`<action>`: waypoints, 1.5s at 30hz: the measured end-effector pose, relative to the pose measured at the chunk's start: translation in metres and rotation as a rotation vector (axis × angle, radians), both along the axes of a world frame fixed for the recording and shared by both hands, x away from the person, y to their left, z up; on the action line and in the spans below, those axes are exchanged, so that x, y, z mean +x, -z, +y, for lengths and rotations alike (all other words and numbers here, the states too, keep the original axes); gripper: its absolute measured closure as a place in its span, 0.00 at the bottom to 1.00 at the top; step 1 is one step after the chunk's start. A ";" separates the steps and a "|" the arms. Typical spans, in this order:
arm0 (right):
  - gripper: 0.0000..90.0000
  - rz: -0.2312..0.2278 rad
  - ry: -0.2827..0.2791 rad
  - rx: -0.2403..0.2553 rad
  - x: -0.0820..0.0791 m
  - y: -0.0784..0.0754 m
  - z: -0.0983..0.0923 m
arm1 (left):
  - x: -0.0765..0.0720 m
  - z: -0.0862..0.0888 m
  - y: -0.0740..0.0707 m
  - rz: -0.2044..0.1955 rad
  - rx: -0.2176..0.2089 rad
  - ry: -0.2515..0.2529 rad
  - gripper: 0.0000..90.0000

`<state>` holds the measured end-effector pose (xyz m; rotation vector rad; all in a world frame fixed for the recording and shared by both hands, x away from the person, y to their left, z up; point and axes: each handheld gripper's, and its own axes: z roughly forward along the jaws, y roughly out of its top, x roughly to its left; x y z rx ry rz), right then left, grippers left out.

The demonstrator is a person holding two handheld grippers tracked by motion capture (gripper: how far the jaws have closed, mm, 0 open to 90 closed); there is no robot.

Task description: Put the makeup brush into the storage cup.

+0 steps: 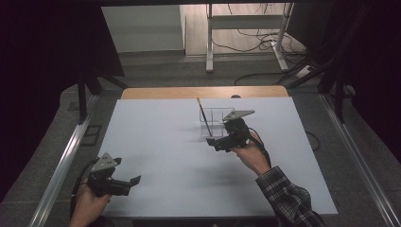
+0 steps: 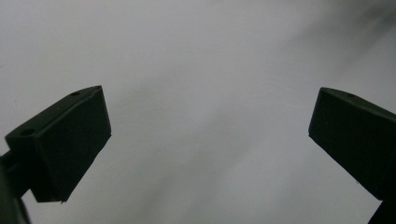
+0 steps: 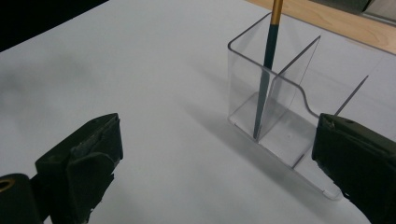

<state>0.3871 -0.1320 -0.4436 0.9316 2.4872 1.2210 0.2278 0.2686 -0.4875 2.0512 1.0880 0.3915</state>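
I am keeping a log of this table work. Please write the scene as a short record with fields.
surface: white table
container: clear divided holder, standing upright
content: brush leaning in one end compartment, gold end up
right gripper: fingers open, just in front of the holder, holding nothing
left gripper: fingers open, at the near left of the table, holding nothing

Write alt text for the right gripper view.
A clear divided holder stands on a white table with a thin brush leaning handle-down in its end compartment. The right gripper faces it from just in front, its two black jaws wide apart and holding nothing.
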 end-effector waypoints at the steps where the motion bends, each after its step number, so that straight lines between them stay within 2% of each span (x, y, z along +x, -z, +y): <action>1: 0.02 0.001 0.001 -0.001 -0.001 0.000 0.000 | 0.000 0.000 0.000 0.002 0.001 0.001 0.00; 11: 0.00 0.016 0.004 -0.013 -0.008 0.004 -0.007 | 0.000 -0.002 0.000 0.010 0.014 0.009 0.00; 24: 0.00 0.001 0.014 -0.027 -0.016 0.004 -0.015 | 0.000 -0.002 0.000 0.016 0.023 0.005 0.00; 45: 0.00 0.009 0.013 -0.033 -0.030 0.005 -0.028 | 0.000 -0.002 0.001 0.027 0.035 -0.004 0.00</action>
